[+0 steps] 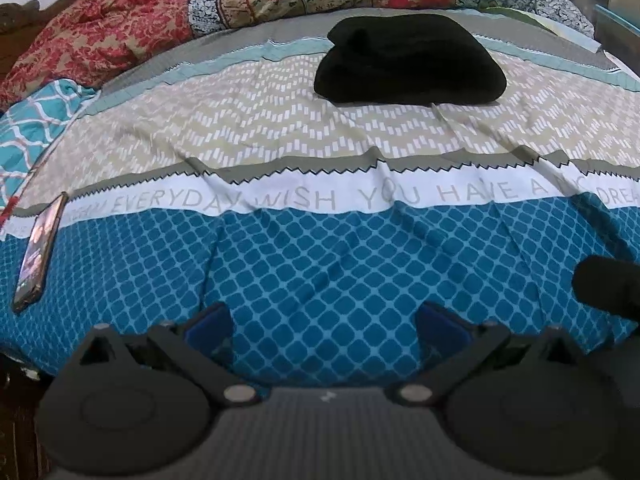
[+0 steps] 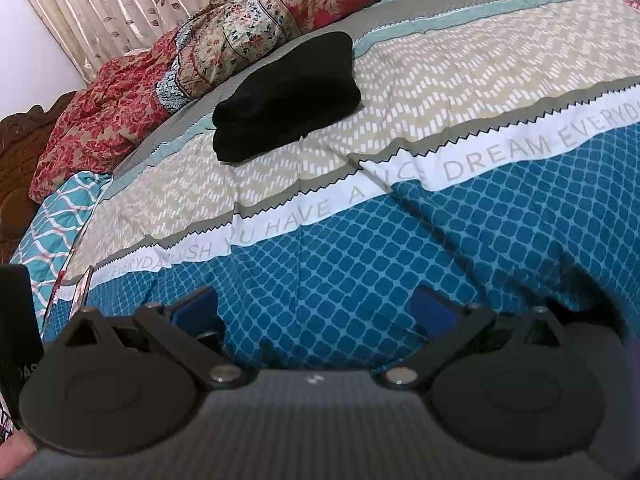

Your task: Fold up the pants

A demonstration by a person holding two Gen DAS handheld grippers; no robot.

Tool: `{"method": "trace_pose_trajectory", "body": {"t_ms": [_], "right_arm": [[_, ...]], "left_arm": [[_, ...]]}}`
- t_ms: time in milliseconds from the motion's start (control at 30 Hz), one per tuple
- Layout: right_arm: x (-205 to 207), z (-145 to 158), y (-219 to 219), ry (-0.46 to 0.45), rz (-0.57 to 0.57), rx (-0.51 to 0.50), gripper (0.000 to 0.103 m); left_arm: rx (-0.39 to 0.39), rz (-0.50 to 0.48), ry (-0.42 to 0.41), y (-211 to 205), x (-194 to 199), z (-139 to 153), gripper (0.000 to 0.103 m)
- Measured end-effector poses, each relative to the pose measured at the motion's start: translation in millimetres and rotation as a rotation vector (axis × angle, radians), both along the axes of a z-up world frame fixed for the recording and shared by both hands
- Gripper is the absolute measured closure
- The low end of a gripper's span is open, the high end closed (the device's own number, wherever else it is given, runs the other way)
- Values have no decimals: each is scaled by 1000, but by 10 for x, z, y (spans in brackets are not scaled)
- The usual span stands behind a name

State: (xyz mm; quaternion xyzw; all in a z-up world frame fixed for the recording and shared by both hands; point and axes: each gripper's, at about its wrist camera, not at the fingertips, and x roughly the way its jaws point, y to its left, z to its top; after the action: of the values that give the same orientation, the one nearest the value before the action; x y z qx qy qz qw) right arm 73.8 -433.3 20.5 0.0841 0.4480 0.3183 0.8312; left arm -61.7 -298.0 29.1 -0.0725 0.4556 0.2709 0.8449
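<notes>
Black pants [image 1: 408, 64] lie folded in a compact bundle on the far part of the bed, on the beige zigzag band of the sheet; they also show in the right wrist view [image 2: 286, 96]. My left gripper [image 1: 324, 326] is open and empty, low over the blue patterned band near the front edge, well short of the pants. My right gripper [image 2: 316, 312] is open and empty too, over the same blue band. A dark part of the right gripper [image 1: 608, 284] shows at the right edge of the left wrist view.
A phone [image 1: 38, 256] lies on the bed sheet [image 1: 320, 248] at the left edge. Crumpled floral bedding [image 1: 120, 28] and pillows are piled along the far side; they also show in the right wrist view [image 2: 224, 44]. A wooden headboard [image 2: 20, 152] and curtains [image 2: 100, 4] stand at the left.
</notes>
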Motion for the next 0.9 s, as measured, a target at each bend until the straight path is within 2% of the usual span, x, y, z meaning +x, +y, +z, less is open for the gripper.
{"method": "trace_pose_trajectory", "body": {"t_ms": [300, 500, 900], "right_arm": [[-43, 43, 41, -40, 2, -19, 0], [-43, 40, 47, -40, 0, -20, 0], [-36, 26, 40, -29, -5, -23, 0]], "left_arm": [[105, 19, -25, -46, -43, 106, 0], [92, 15, -41, -14, -64, 124, 0], [116, 20, -21, -32, -54, 105, 0]]}}
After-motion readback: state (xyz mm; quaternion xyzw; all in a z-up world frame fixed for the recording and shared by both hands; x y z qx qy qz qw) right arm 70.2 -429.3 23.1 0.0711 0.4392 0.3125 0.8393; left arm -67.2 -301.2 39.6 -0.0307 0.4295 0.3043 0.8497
